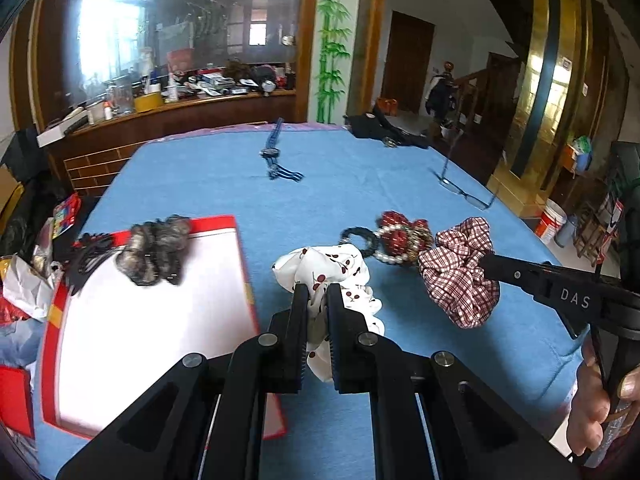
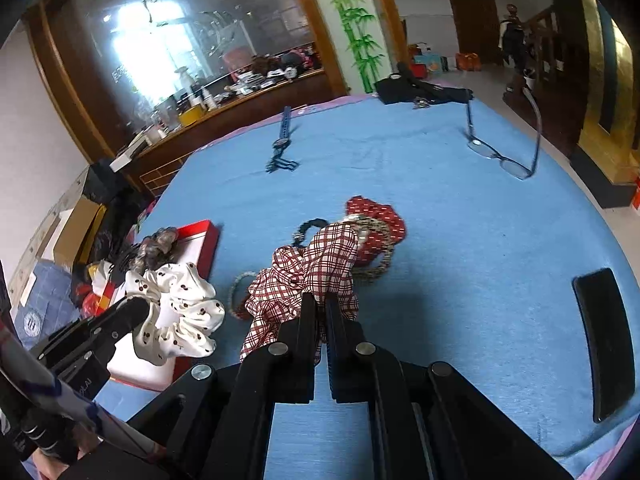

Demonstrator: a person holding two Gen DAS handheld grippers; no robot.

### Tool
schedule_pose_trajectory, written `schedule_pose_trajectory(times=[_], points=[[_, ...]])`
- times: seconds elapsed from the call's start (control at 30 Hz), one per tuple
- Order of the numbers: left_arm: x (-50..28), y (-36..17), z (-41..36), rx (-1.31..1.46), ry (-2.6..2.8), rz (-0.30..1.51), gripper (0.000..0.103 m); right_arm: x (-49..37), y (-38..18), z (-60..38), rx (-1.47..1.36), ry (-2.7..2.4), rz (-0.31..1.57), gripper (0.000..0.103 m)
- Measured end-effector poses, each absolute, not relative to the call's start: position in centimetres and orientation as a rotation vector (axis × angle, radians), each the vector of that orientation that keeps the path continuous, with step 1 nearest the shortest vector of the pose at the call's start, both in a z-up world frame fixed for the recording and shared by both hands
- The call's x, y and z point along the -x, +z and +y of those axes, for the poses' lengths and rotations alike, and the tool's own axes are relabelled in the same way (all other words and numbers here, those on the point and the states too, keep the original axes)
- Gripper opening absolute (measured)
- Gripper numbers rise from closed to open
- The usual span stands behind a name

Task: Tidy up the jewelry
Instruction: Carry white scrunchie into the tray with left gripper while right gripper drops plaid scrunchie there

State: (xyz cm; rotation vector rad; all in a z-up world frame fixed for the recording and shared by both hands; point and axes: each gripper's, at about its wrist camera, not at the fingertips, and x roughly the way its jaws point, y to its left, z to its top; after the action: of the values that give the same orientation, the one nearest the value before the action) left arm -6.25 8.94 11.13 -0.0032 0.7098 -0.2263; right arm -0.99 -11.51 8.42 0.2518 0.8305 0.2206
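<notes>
My left gripper (image 1: 318, 292) is shut on a white cherry-print scrunchie (image 1: 332, 268), held above the blue cloth just right of the red-rimmed white tray (image 1: 160, 320). My right gripper (image 2: 320, 302) is shut on a red-and-white plaid scrunchie (image 2: 308, 276); it also shows in the left wrist view (image 1: 460, 276). A dark grey scrunchie (image 1: 154, 250) and a black hair clip (image 1: 90, 258) lie on the tray's far end. A red bow with pearl and bead bracelets (image 1: 404, 238) and a black hair tie (image 1: 358, 236) lie on the cloth.
A blue watch (image 1: 274, 156) and a blue clip (image 1: 286, 174) lie farther back. Glasses (image 2: 502, 156) lie at the right. A black phone (image 2: 604, 340) lies at the near right edge. A black bag (image 2: 420, 90) sits at the far edge. Clutter lies left of the tray.
</notes>
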Motion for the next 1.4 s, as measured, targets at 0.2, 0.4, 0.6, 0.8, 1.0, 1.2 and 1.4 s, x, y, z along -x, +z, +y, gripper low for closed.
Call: schedule_pose_trajectory(times=[0.2,0.4,0.6,0.8,1.0,1.2,1.4], points=[[6.6,11.6,12.0,0.006,-0.132,0.684,0.009,0.8,9.3,-8.3,-0.200,0.274,0.823,0.005],[6.9,11.5,15.1,0.003,-0.031,0.659,0.009,0.2,9.7,-4.4,-0.146,0.334,0.832,0.005],[6.9,11.2,17.7,0.000,0.049,0.649,0.009,-0.6,9.5,-1.2,-0.096,0.378,0.845,0.005],[6.6,10.8,19.5,0.009,0.083,0.650,0.009,-1.3,9.4,1.2,-0.065,0.400,0.856,0.005],[6.1,10.2,21.1,0.027,0.104,0.659,0.009,-2.0,9.1,3.2,-0.034,0.412,0.869,0.005],[5.5,9.7,23.0,0.045,0.129,0.671,0.009,-2.7,8.9,4.6,-0.021,0.416,0.878,0.005],[5.0,9.1,24.6,0.054,0.146,0.686,0.009,-3.4,8.8,5.9,-0.007,0.422,0.888,0.005]])
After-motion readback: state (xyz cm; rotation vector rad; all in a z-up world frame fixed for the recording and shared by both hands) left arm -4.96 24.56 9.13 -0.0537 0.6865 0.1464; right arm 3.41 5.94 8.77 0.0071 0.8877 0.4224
